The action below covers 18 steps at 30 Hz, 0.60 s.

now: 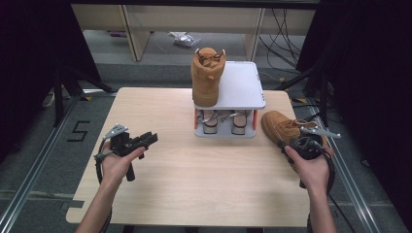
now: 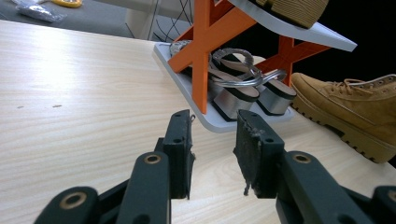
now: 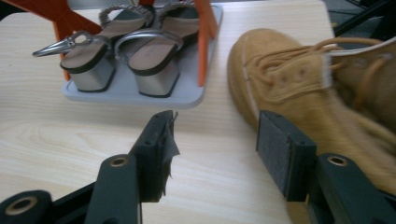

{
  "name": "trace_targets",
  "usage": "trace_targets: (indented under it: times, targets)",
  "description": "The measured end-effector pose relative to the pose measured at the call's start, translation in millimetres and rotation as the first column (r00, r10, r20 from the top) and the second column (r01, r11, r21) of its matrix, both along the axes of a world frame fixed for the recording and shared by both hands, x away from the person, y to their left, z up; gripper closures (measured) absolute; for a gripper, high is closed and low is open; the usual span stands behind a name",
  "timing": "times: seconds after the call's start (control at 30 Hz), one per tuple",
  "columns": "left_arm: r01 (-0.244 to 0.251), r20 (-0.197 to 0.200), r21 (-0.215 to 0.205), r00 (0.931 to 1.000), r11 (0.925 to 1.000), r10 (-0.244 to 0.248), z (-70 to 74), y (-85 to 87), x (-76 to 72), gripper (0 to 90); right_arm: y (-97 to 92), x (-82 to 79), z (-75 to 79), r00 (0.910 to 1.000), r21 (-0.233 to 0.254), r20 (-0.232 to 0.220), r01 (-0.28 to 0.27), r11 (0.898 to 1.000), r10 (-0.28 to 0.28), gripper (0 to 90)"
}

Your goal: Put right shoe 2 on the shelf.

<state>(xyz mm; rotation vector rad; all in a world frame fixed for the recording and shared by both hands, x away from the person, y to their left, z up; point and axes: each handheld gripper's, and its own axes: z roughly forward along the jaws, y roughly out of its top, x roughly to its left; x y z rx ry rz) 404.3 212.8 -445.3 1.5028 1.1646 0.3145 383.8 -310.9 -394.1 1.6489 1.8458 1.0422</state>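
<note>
The right hand-held gripper hovers at the tabletop's four o'clock edge, jaws apart and empty, just beside the tan boot lying at three o'clock. The left hand-held gripper waits at eight o'clock, also parted, gripping nothing. A second boot tops the shoe rack at twelve.

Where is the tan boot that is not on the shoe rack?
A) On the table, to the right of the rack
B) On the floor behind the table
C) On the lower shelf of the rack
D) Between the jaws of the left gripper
A: the boot lies on the table, right of the rack, by the right gripper.
</note>
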Motion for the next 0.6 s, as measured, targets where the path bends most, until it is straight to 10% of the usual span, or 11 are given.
trace_targets:
  times: [0.6]
  targets:
    - [0.001, -0.010, -0.004, 1.0000, 1.0000, -0.001, -2.2, -1.9, -0.5, 63.8, -55.6, 6.2, 35.7, 0.9929, -0.022, 0.023, 0.117, 0.993, -0.117, 50.7]
